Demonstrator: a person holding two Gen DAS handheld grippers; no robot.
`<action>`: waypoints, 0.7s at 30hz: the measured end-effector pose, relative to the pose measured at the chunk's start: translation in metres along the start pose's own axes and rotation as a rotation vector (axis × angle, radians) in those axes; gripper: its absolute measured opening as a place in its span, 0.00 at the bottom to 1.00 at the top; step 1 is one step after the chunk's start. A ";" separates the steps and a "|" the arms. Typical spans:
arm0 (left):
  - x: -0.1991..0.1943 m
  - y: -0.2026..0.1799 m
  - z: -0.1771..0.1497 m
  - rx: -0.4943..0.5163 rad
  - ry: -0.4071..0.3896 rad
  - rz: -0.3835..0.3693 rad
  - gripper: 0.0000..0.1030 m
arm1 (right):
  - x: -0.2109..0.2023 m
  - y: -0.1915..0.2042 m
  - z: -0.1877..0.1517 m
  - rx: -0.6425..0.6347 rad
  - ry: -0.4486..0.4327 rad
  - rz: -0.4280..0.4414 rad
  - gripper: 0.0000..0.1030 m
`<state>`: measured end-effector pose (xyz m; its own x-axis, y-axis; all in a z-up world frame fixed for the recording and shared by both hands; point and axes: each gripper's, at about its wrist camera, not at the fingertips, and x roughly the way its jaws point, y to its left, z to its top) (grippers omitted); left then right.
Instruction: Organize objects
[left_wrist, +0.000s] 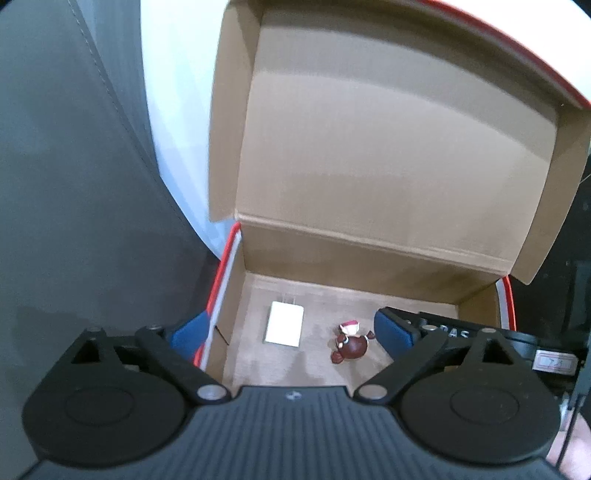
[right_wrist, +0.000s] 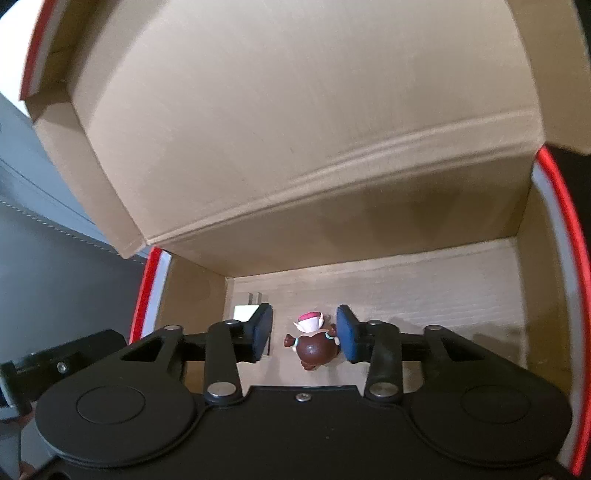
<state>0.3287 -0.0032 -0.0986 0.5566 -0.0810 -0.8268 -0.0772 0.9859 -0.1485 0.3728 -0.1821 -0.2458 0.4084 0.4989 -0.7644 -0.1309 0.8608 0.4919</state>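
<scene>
An open cardboard box (left_wrist: 406, 254) with red and white outside edges stands with its lid up. On its floor lie a white charger (left_wrist: 283, 324) and a small brown figurine with a pink and white cap (left_wrist: 351, 343). My left gripper (left_wrist: 291, 332) is open wide above the box's left wall, one blue pad outside the wall. My right gripper (right_wrist: 304, 332) is open inside the box, with the figurine (right_wrist: 314, 345) between its blue pads and not gripped. The charger (right_wrist: 245, 312) shows behind the right gripper's left finger.
A grey leather-like surface (left_wrist: 66, 184) with stitching lies left of the box, with a white surface (left_wrist: 177, 110) behind it. The raised lid (right_wrist: 295, 110) hangs over the far side of the box. The right gripper's body (left_wrist: 480, 336) shows at the box's right.
</scene>
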 end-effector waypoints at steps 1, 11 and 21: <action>-0.002 0.000 0.000 0.003 -0.010 0.003 0.98 | -0.004 0.001 0.001 -0.002 -0.005 -0.001 0.45; -0.045 -0.003 -0.002 0.011 -0.102 -0.006 1.00 | -0.043 0.017 0.005 -0.066 -0.055 -0.018 0.79; -0.083 -0.001 -0.011 -0.010 -0.129 -0.023 1.00 | -0.079 0.024 -0.002 -0.101 -0.083 -0.040 1.00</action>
<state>0.2738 0.0011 -0.0358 0.6602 -0.0836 -0.7464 -0.0709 0.9824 -0.1727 0.3353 -0.2008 -0.1748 0.4876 0.4576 -0.7435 -0.2016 0.8876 0.4141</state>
